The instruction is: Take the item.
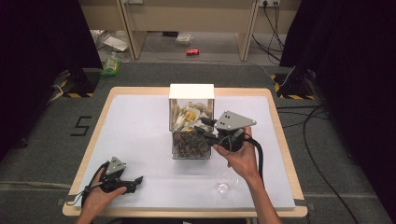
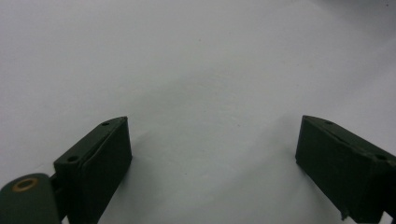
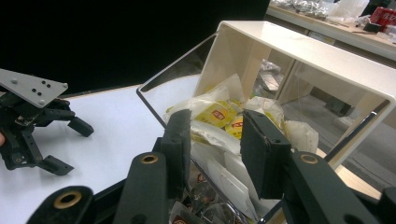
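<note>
Inside the clear box (image 3: 299, 56), tea bags (image 3: 219, 114) pile up (right gripper (image 3: 215, 140) half-spread, pinching nothing).

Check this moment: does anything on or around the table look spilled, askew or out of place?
On the table nothing is spilled: the clear box stands upright with its tea bags inside, and the glass stands upright. Off the table, a red can lies on its side on the floor behind it.
</note>
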Motion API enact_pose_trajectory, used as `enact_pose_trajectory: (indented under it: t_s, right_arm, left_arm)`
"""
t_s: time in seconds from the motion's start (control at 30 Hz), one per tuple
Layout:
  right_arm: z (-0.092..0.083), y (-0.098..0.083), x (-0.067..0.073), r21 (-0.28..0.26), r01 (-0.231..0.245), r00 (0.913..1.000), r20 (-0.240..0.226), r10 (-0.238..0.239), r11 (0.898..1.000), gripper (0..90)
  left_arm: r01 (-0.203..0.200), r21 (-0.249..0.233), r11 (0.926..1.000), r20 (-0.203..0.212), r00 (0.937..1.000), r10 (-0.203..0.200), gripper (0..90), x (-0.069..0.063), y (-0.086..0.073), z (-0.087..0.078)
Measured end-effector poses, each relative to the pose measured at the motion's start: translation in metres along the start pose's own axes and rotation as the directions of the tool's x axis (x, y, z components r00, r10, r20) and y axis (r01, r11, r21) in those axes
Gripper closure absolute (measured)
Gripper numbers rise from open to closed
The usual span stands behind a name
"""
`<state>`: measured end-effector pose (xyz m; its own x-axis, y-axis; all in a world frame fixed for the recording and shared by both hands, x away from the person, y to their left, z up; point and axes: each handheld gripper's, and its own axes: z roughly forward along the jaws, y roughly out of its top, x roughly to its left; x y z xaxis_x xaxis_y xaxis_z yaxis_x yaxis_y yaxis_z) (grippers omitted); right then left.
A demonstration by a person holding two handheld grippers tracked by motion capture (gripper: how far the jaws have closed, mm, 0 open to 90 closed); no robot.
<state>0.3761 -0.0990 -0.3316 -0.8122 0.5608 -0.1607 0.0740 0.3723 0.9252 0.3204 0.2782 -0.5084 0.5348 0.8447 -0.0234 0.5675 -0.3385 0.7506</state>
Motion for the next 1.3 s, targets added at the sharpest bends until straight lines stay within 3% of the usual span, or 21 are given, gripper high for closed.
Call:
enact_pose_trajectory:
  t_s: [0.27, 0.5, 0.63, 0.77, 1.3]
  right_arm:
    - [0.007, 0.0, 0.0, 0.014, 0.011, 0.9999, 0.001, -0.011, 1.0, 67.0]
    - [0.012, -0.001, 0.0, 0.024, 0.022, 0.9997, 0.004, -0.022, 0.999, 75.9]
    - [0.012, -0.001, -0.001, 0.024, 0.031, 0.9994, 0.014, -0.032, 0.999, 86.2]
    - [0.01, 0.0, -0.001, -0.003, 0.038, 0.999, 0.024, -0.038, 0.999, 89.8]
    - [-0.008, 0.009, -0.002, -0.088, 0.044, 0.9974, 0.061, -0.039, 0.995, 90.0]
  left_arm:
    - [0.0, 0.0, 1.0, 0.0, 1.0, 0.0, 9.6, 0.0, 0.0, 0.0]
    - [0.0, 0.0, 1.0, 0.0, 1.0, 0.0, 9.6, 0.0, 0.0, 0.0]
    - [0.0, 0.0, 1.0, 0.0, 1.0, 0.0, 9.6, 0.0, 0.0, 0.0]
    - [0.0, -0.001, 1.0, 0.0, 1.0, 0.0, 9.6, 0.0, 0.0, 0.0]
    - [0.001, -0.002, 1.0, 0.0, 1.0, -0.001, 9.6, 0.0, 0.0, 0.0]
